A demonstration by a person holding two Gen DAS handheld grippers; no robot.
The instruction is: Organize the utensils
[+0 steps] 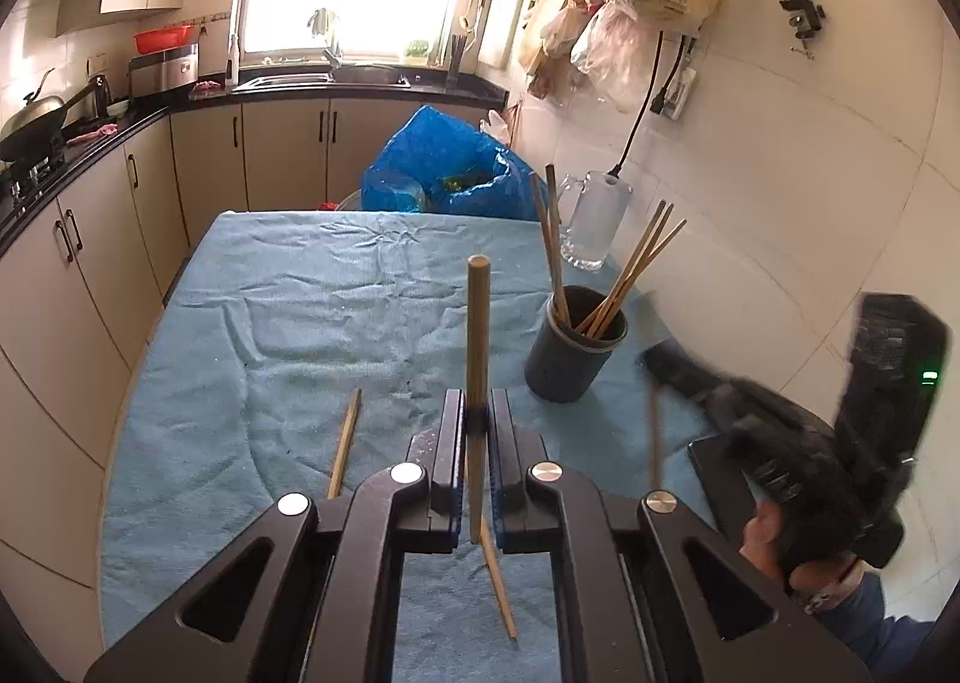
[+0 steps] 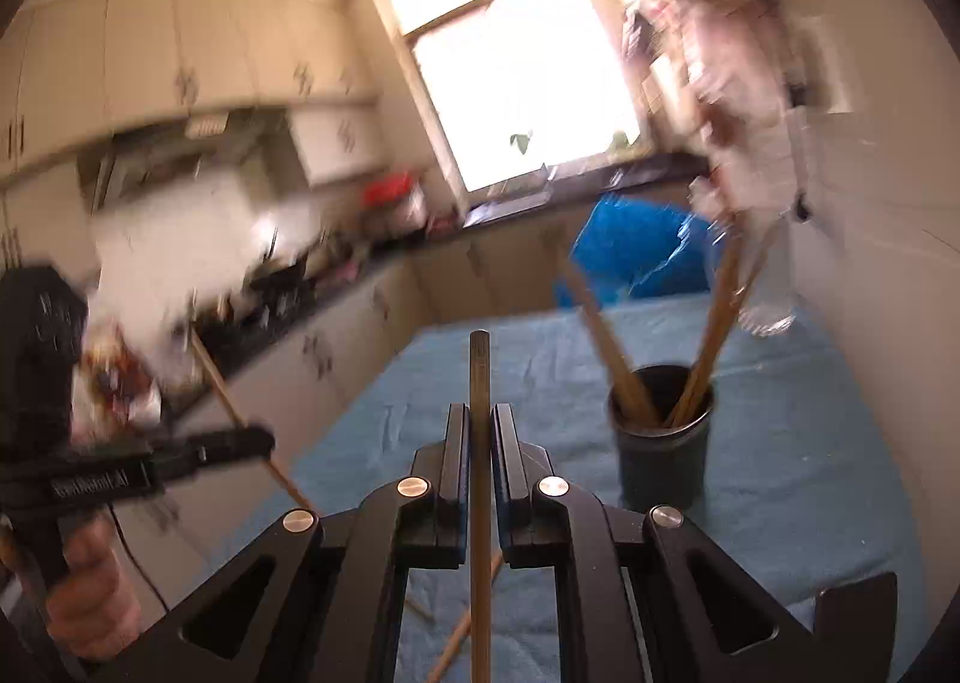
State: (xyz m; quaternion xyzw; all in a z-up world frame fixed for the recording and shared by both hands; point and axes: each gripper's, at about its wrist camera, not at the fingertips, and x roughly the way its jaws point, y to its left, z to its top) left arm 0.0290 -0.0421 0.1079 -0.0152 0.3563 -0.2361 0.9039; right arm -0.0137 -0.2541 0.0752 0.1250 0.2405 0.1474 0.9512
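Both tongs are clamped narrow, one chopstick each. Your left gripper (image 1: 478,419) pinches a light chopstick (image 1: 478,335) upright; your right gripper (image 2: 479,431) grips a darker one (image 2: 479,383), though that view is motion-blurred. The dark holder cup (image 1: 575,347) sits at 2 o'clock of the left tongs on the blue cloth (image 1: 300,323), several sticks already inside. Swing tip-down over the rim, clear the leaning sticks, release low. Loose chopsticks (image 1: 345,443) remain at 10 o'clock and under the left tongs.
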